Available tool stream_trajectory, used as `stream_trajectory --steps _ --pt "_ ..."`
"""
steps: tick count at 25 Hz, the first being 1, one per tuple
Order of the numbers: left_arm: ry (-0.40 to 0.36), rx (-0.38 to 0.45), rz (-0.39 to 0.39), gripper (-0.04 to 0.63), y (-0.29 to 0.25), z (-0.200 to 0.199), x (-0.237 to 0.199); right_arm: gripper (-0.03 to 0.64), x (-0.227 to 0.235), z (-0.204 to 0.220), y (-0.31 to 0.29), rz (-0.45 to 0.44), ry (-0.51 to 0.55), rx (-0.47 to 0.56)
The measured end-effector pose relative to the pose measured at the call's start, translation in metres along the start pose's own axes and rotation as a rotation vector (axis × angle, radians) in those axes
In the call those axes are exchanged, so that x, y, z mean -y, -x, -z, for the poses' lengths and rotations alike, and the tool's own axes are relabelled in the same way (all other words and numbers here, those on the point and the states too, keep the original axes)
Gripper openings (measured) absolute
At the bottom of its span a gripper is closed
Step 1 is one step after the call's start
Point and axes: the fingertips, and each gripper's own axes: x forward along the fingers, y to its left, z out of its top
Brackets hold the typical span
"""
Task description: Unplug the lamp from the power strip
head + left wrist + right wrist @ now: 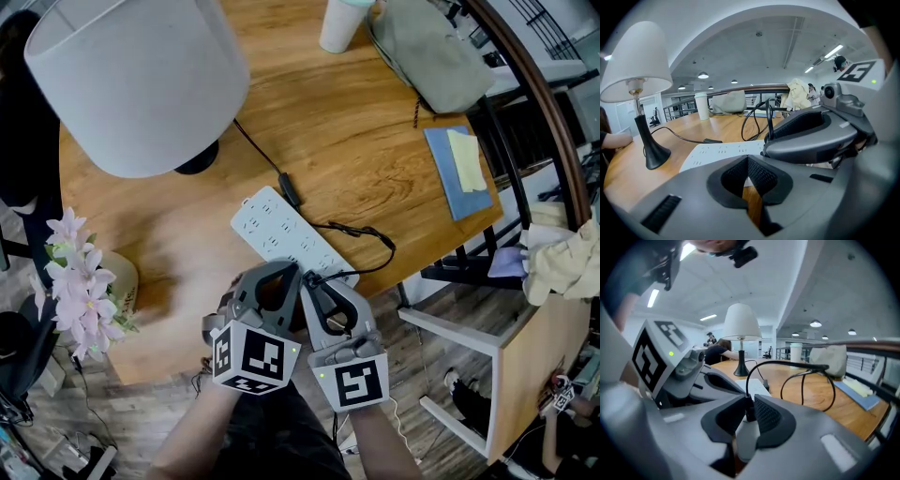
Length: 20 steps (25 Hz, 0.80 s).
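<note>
Head view: we see the white power strip (281, 230) lying diagonally mid-frame on the wooden table (375, 141). Its lower end is just beside the left gripper (274, 274) and right gripper (323, 286), which sit side by side at the table's bottom edge. The lamp (141, 75) is upper left. The black cord (375, 242) loops right of the power strip. There is bare wood from there to the blue notebook (459, 173) at the right edge.

Left gripper view: jaws clenched tip to tip on nothing, power strip just ahead.

Right gripper view: jaws grasping a pale plug (745, 437) with the black cord rising from it. We cannot tell whether it is still seated in the power strip.
</note>
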Motion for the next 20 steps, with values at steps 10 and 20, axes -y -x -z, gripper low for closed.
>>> stream_trajectory --steps 10,20 --pt "0.027 -0.008 0.009 -0.003 0.000 0.000 0.000 0.067 0.011 -0.019 0.005 0.011 -0.078 0.068" --pt "0.140 0.175 -0.026 -0.003 0.018 -0.027 -0.014 0.069 0.028 -0.012 0.013 0.046 -0.072 0.040"
